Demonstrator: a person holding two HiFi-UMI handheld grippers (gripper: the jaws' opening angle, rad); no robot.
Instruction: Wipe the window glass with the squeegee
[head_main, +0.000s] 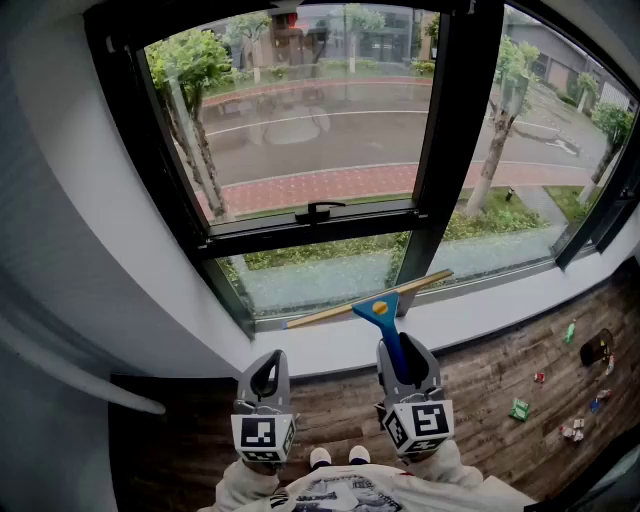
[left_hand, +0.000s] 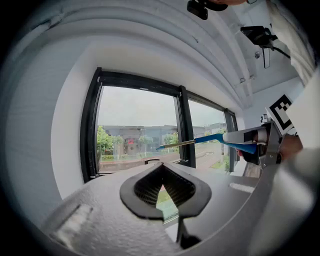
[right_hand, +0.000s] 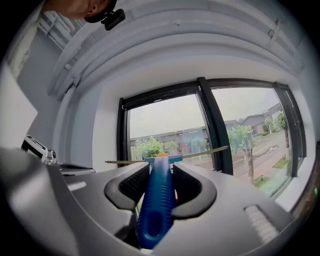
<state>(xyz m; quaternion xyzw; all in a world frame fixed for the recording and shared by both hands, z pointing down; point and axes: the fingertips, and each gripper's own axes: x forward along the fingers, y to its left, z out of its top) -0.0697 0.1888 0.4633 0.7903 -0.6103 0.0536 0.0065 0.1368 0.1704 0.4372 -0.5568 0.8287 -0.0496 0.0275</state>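
Blue squeegee (head_main: 384, 312), black window frame (head_main: 455, 130)

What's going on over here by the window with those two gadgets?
A person faces a window with a gripper in each hand. The right gripper is shut on the blue handle of a squeegee, with the blade held up level with the lower pane of the window glass. Whether the blade touches the glass cannot be told. The left gripper is shut and holds nothing, low beside the right one.
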